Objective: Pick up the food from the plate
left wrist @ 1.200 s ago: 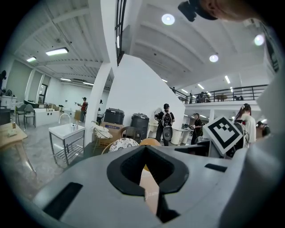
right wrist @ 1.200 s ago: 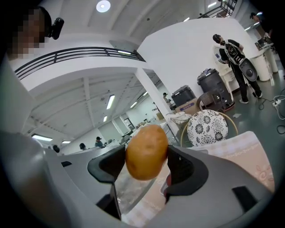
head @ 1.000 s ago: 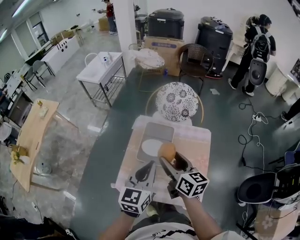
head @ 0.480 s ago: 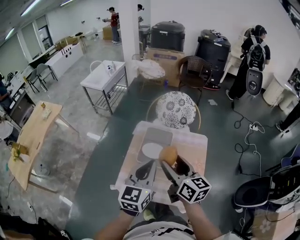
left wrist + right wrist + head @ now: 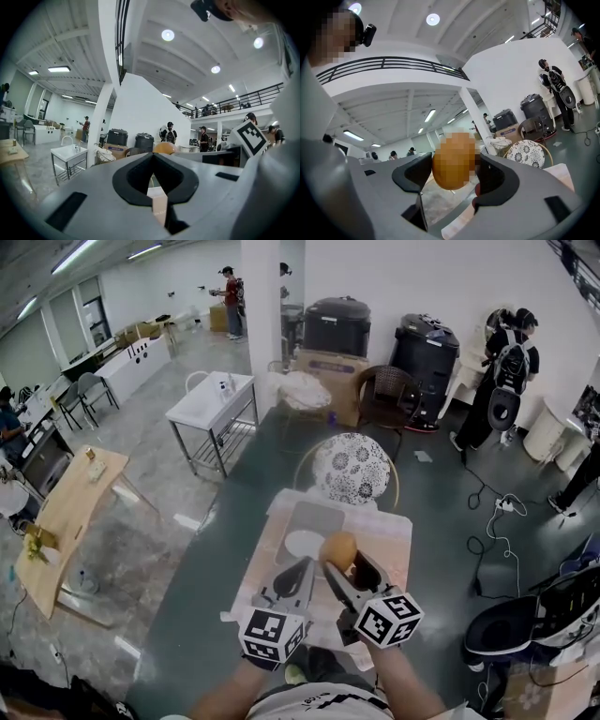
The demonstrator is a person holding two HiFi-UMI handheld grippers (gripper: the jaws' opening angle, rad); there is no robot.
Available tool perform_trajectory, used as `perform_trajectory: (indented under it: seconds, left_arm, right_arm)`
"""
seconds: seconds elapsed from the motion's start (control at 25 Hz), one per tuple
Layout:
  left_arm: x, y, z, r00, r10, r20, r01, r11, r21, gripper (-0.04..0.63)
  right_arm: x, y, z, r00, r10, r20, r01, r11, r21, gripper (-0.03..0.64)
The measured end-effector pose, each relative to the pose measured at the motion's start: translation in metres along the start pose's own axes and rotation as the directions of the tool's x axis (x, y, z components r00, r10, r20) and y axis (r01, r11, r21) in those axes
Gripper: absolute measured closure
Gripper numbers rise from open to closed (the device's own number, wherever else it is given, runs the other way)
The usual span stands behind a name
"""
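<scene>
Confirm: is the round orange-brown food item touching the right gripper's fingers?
Touching. The right gripper view shows the round orange-brown food item clamped between both fingers of the right gripper.

The right tongs (image 5: 340, 558) have carried the orange food (image 5: 338, 547) slightly right of the plate (image 5: 298, 543).

Open workshop-like hall — mezzanine railing (image 5: 393, 63), steel sink table (image 5: 208, 409), black bins (image 5: 337, 324), floor cables (image 5: 497, 506)
</scene>
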State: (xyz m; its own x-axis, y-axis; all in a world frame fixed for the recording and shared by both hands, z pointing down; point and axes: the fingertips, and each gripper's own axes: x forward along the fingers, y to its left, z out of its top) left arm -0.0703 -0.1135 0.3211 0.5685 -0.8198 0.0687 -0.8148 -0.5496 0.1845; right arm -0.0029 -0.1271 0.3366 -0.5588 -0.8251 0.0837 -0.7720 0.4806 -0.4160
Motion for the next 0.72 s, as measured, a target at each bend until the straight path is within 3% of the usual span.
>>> perform_trajectory:
  seconds: [0.72]
  left_arm:
    - [-0.009, 0.002, 0.005, 1.000, 0.004, 0.029, -0.004, 1.000, 0.003, 0.589]
  right_arm:
    - [-0.006, 0.007, 0.001, 1.000, -0.007, 0.011, 0.007, 1.000, -0.027, 0.313]
